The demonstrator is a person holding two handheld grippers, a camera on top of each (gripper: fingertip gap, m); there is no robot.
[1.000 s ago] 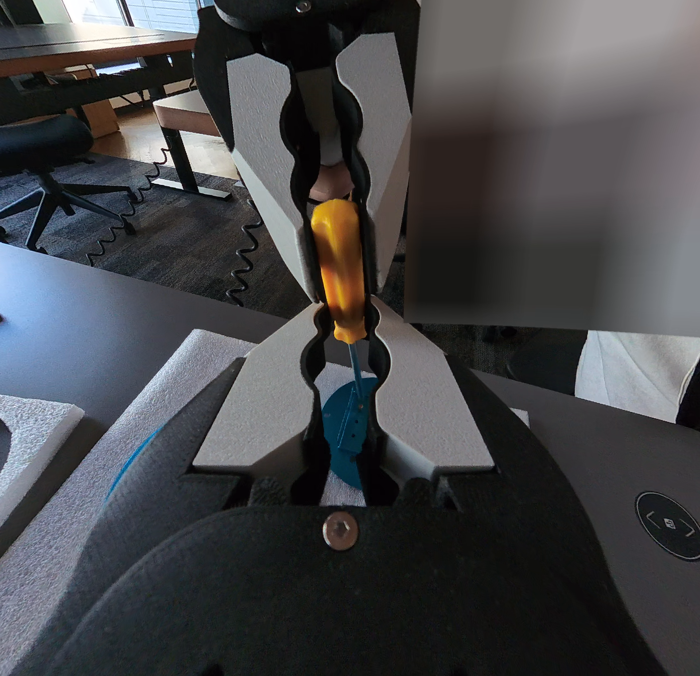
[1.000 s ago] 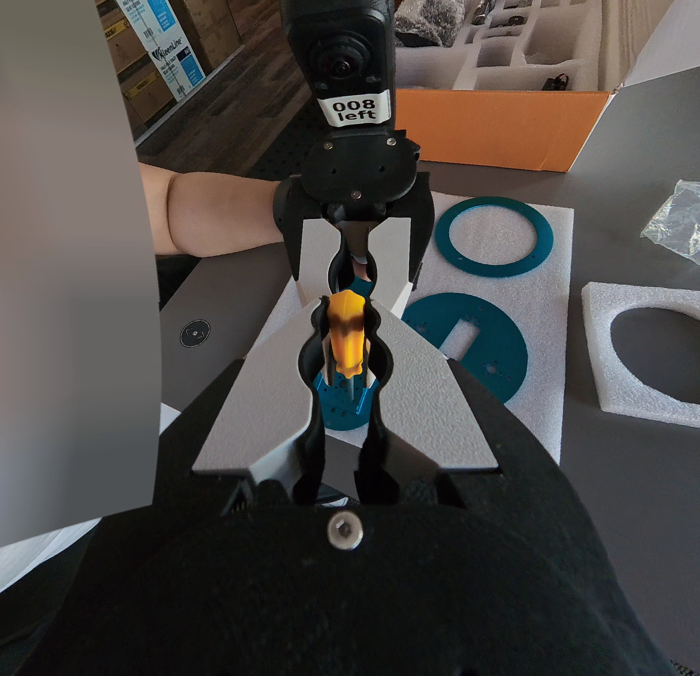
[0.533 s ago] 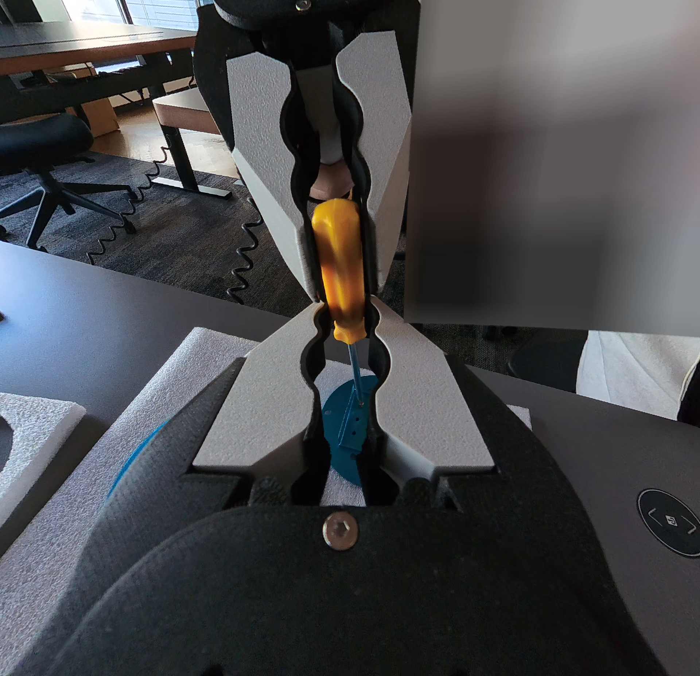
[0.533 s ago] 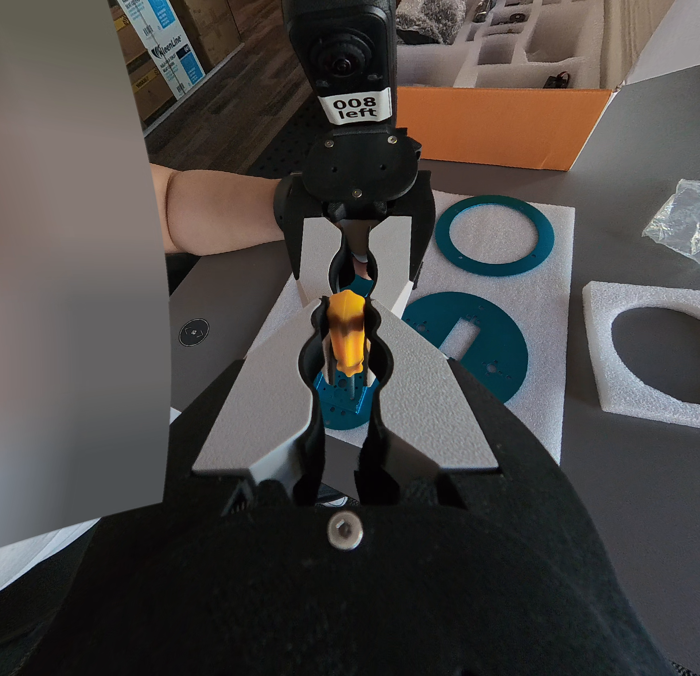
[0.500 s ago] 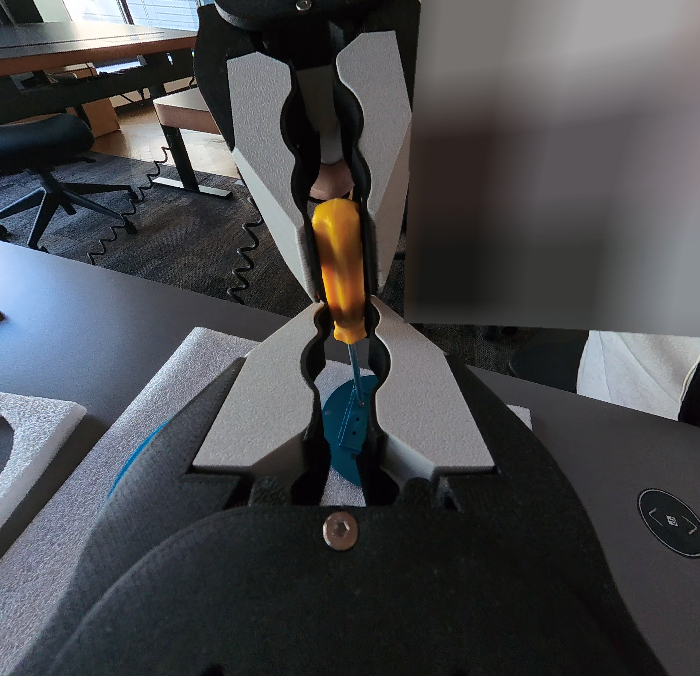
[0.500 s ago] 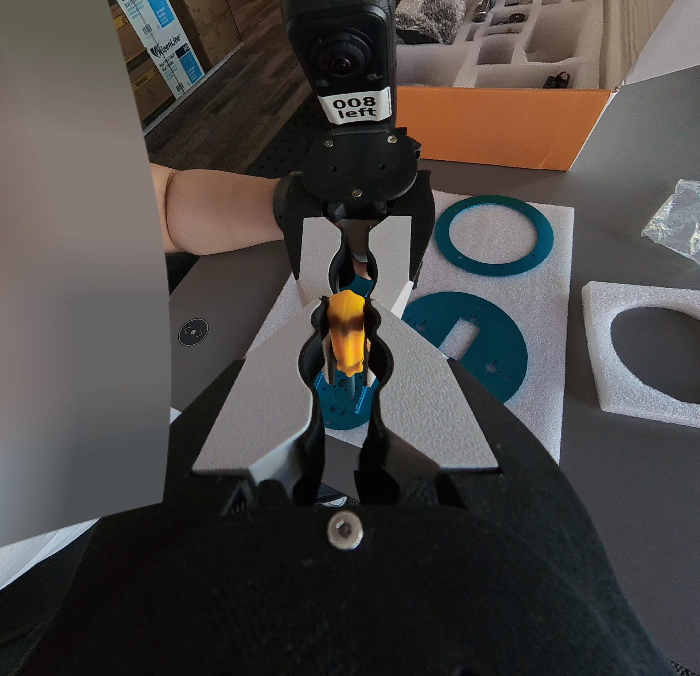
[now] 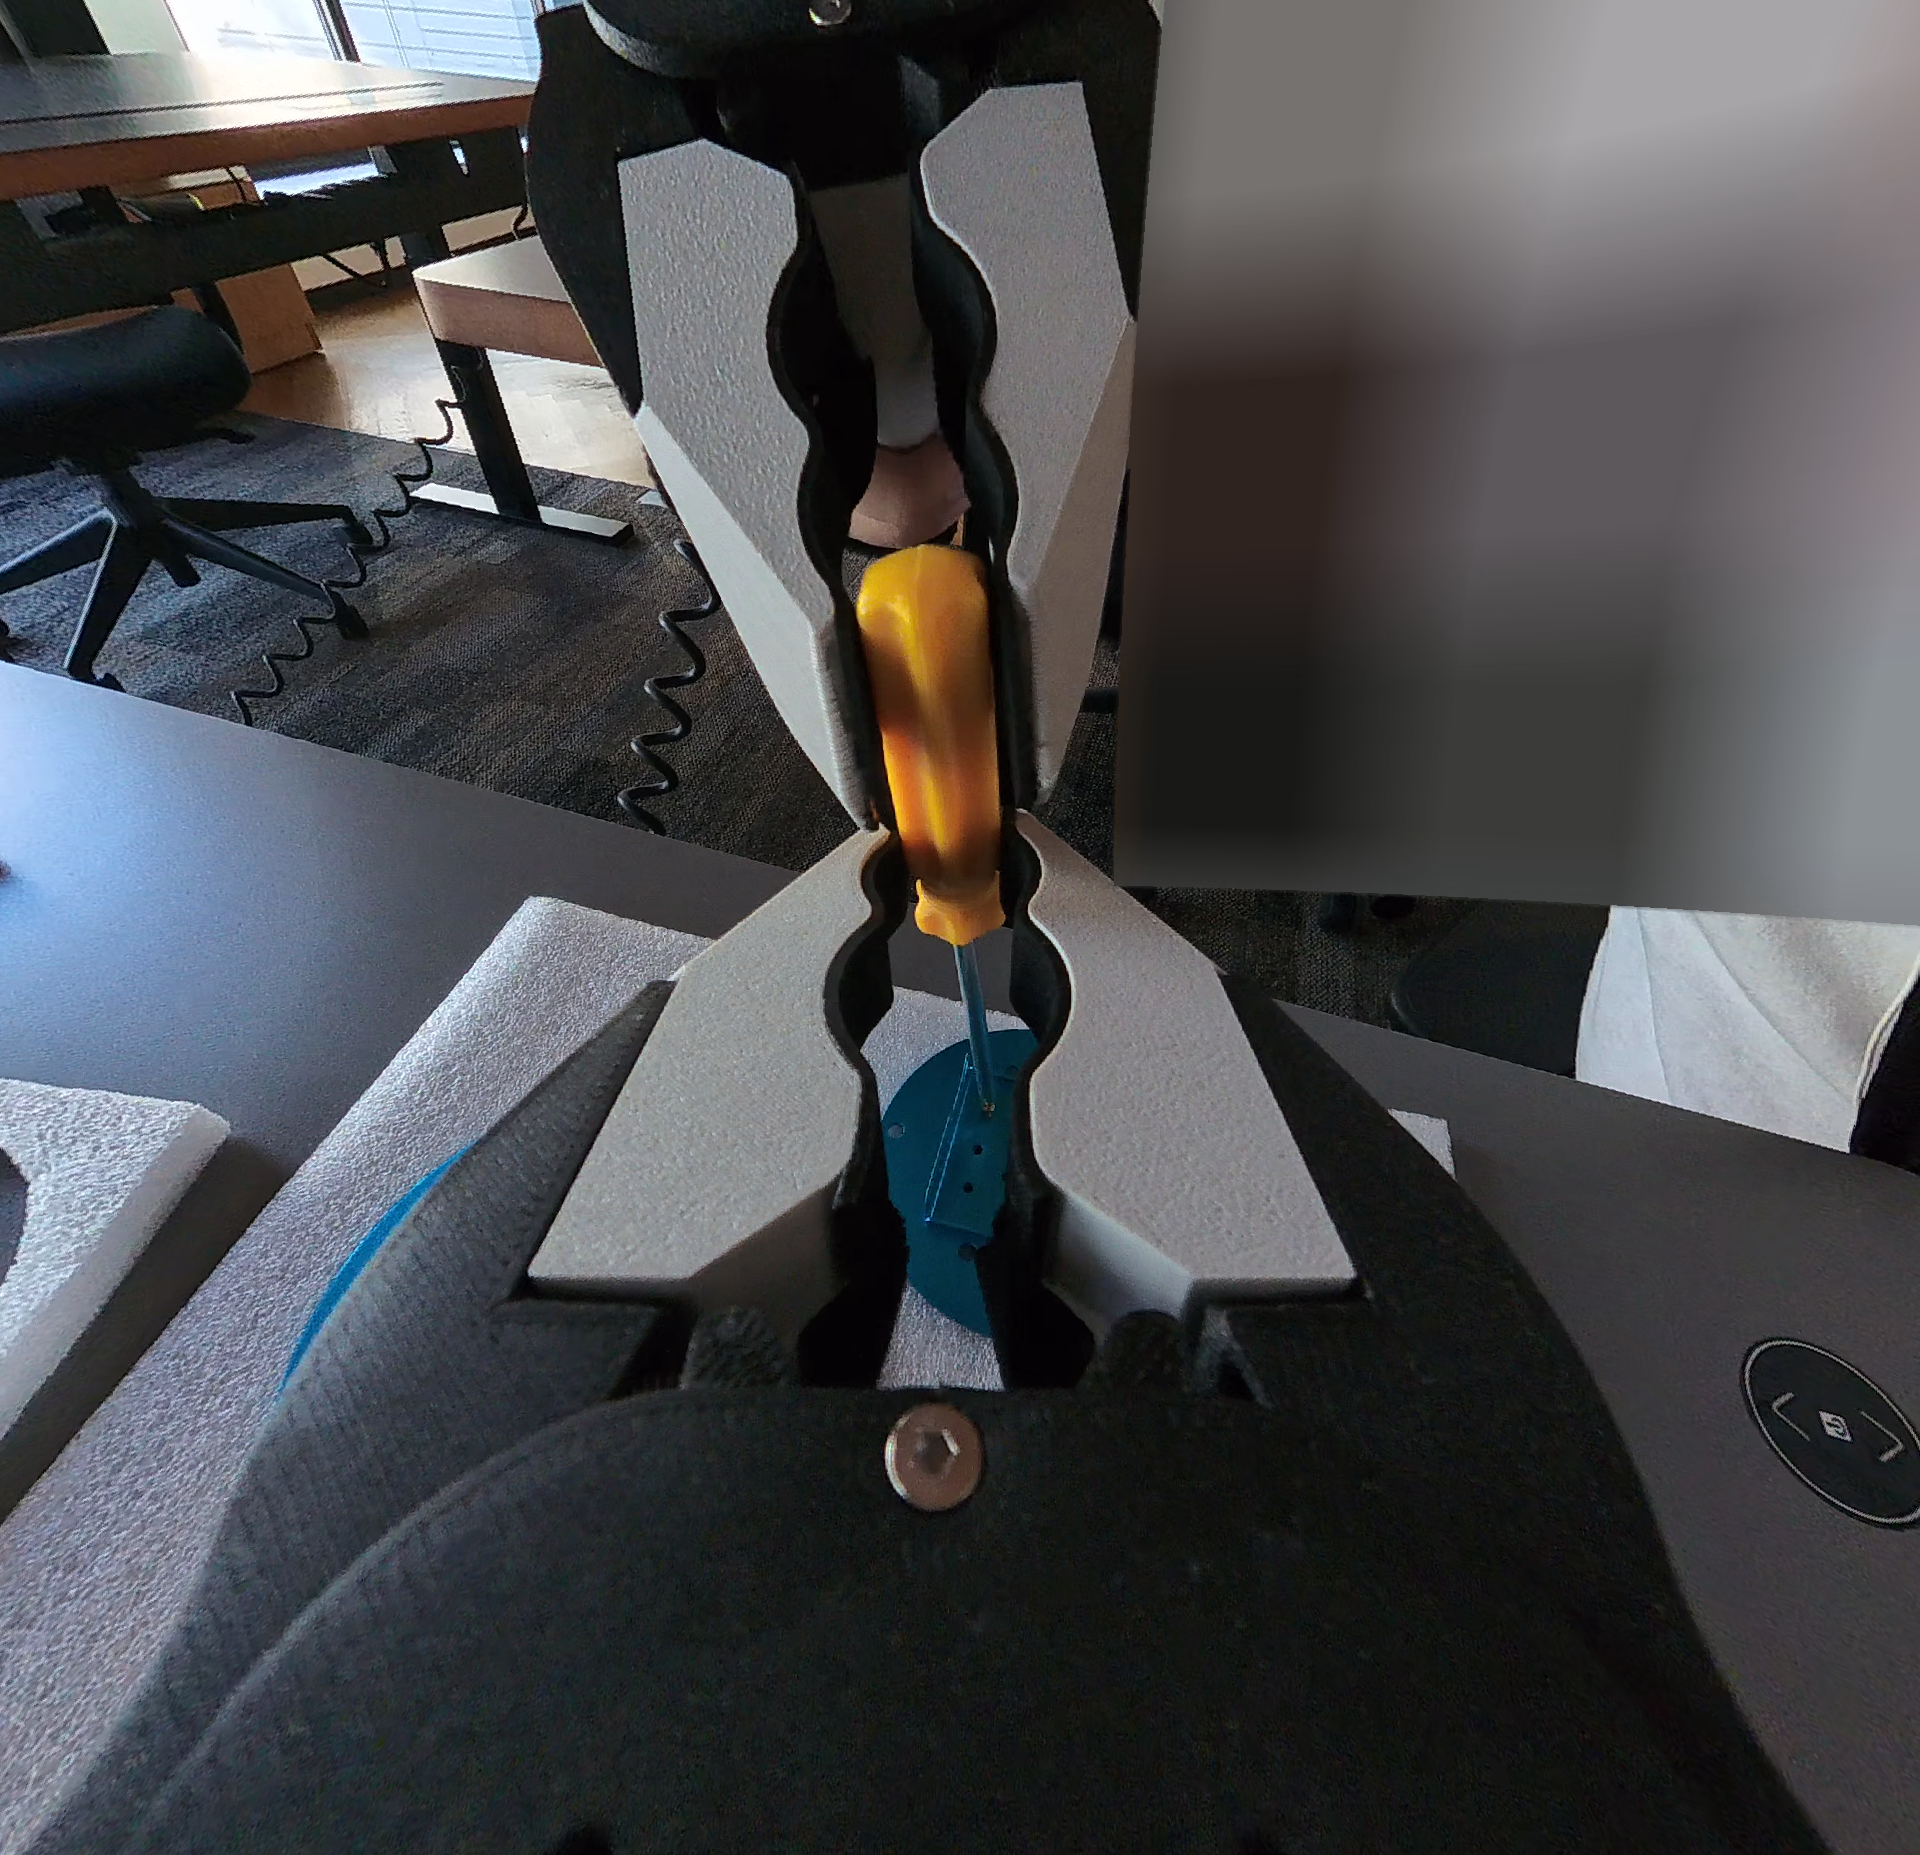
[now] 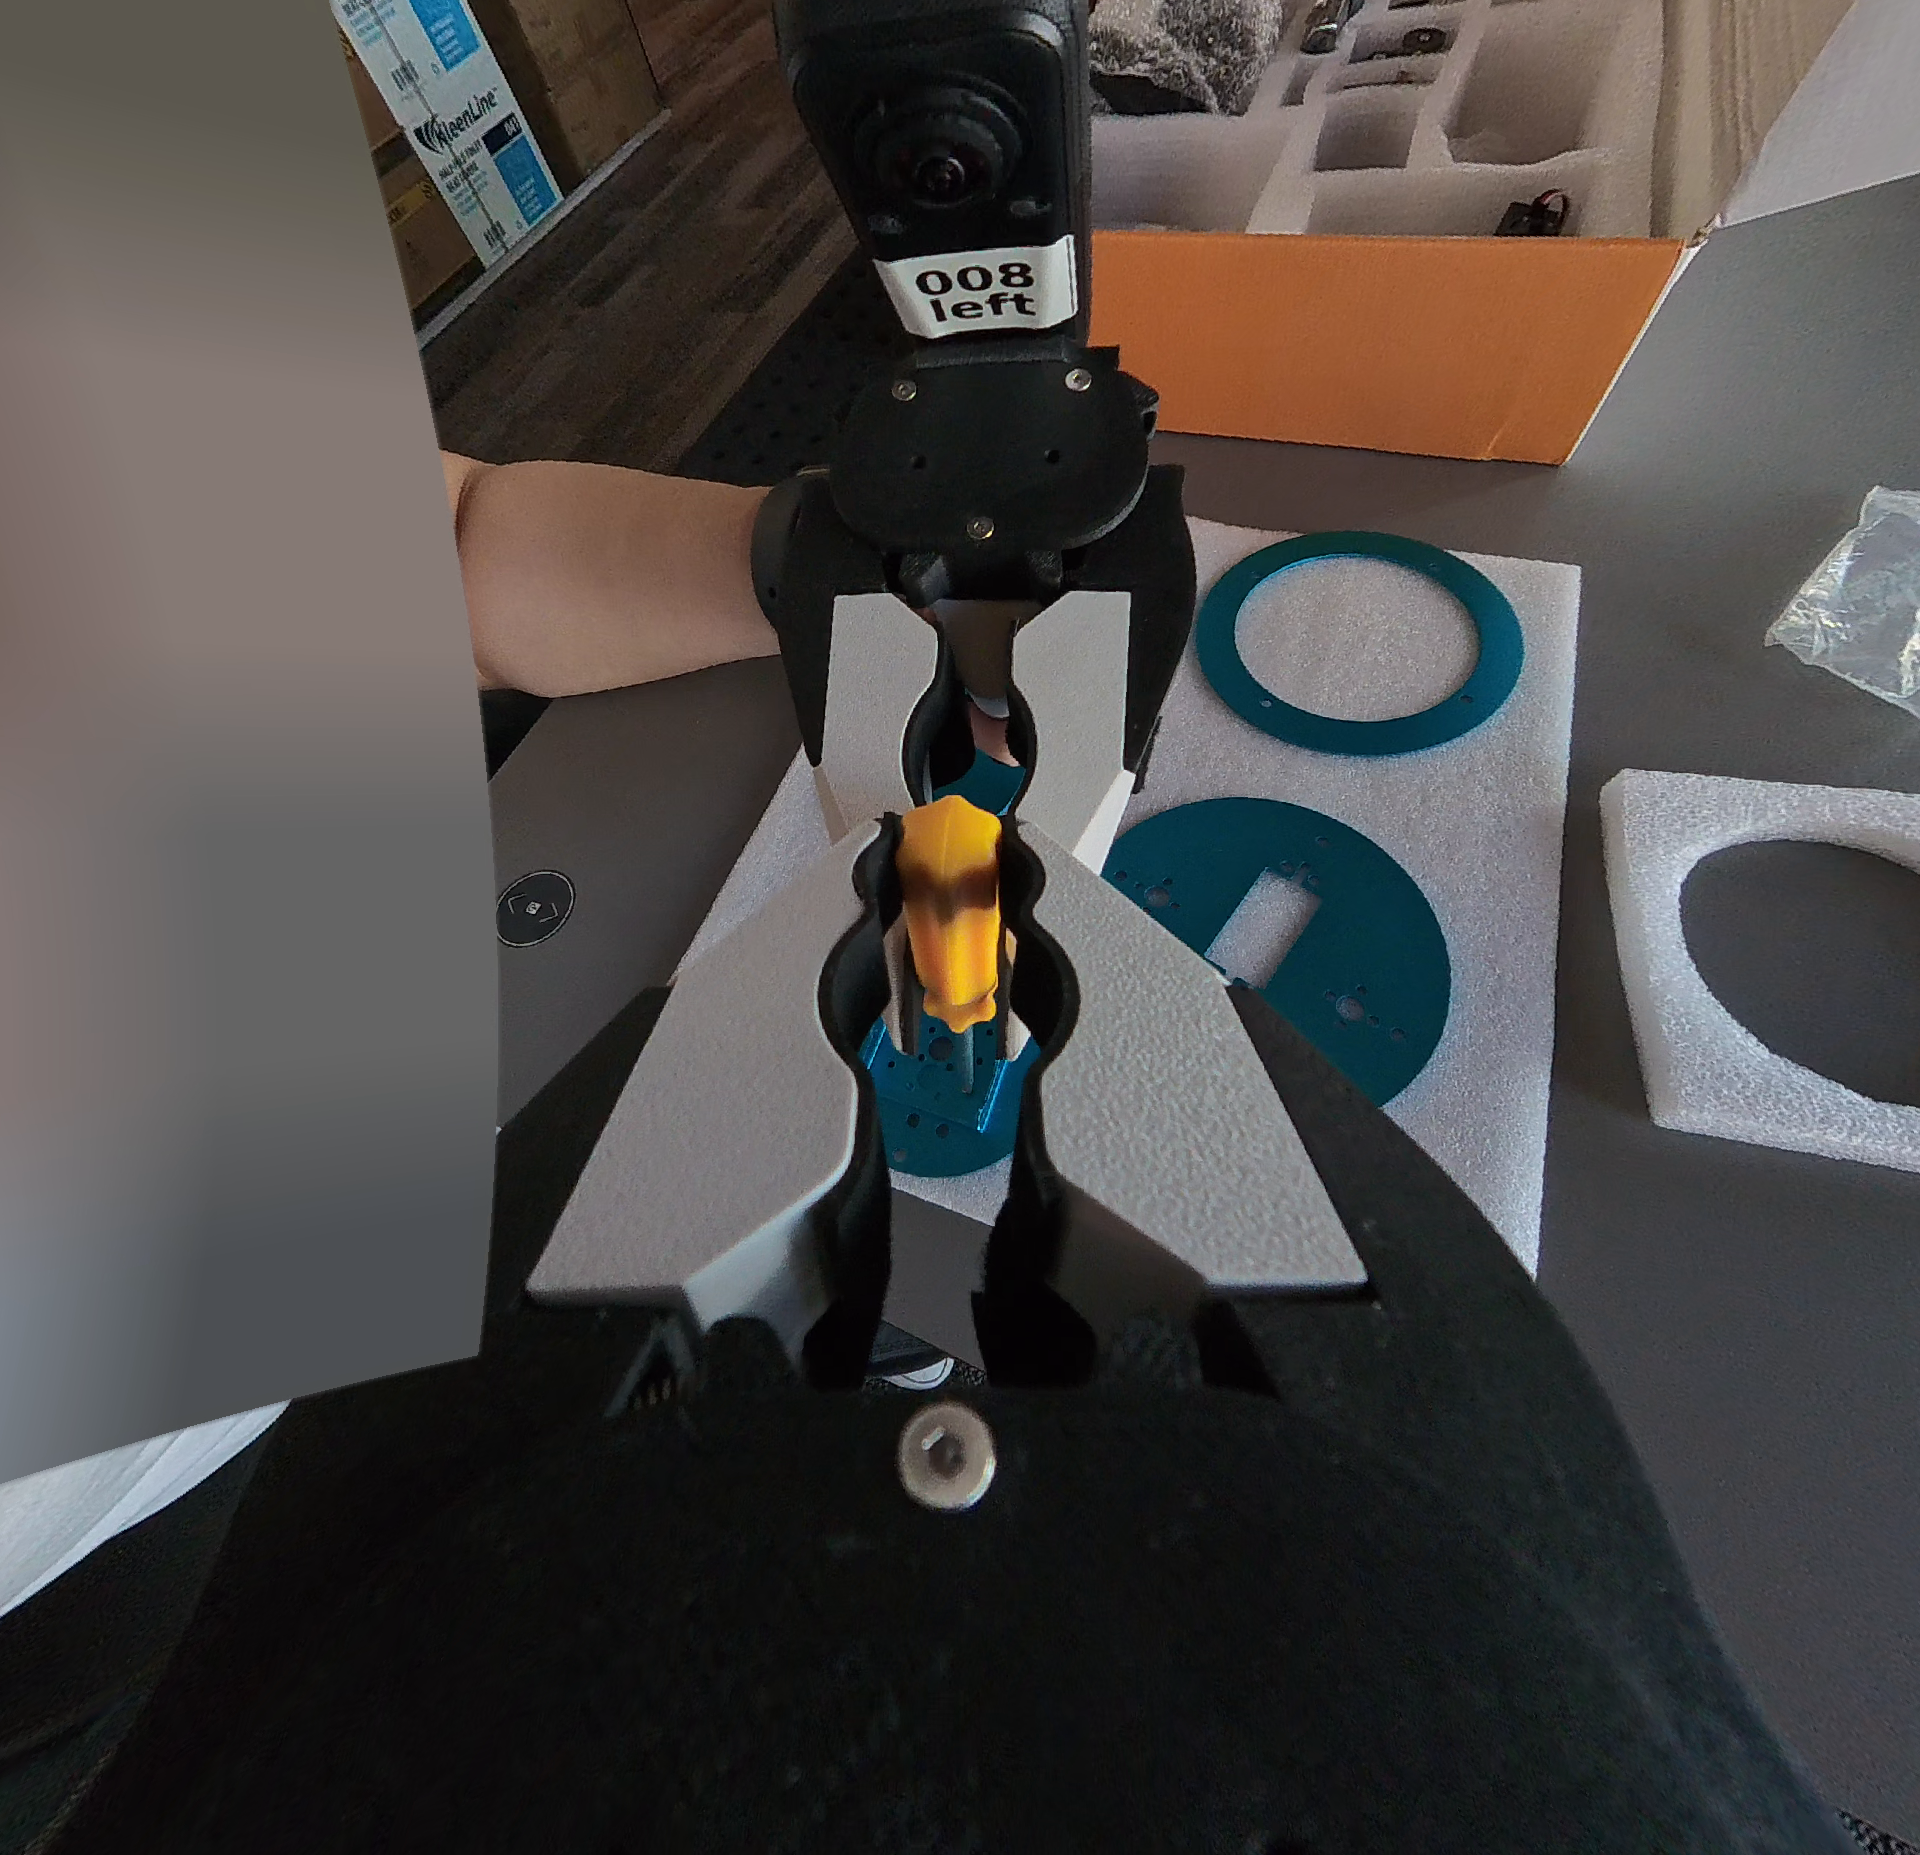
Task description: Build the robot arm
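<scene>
Screwdriver [image 7: 935, 725] with a yellow handle stands nearly upright, tip down, caught between both grippers, which meet nose to nose over it. The right gripper [image 8: 951, 839] is clamped on the thick part of the handle. The left gripper [image 7: 954, 855] is closed against the narrow neck just below, so the tool is pinched at two heights, which likely keeps it from tipping or twisting.

The thin shaft runs down to a small blue bracket [image 7: 961, 1171], and its tip rests at one of the bracket's holes. The bracket stands on a blue disc [image 7: 940, 1275] lying on a white foam sheet [image 8: 1507, 818], close to one edge of the dark worktop [image 8: 1714, 1390]. The foam probably stops the metal parts sliding or getting scratched.

On the same sheet, toward the middle of the worktop, lie a blue ring [image 8: 1226, 652] and a larger blue plate [image 8: 1382, 1026] with a slot. A foam block [image 8: 1662, 974] with a round cut-out sits apart beside them, and an orange box [image 8: 1351, 351] stands at the far edge.
</scene>
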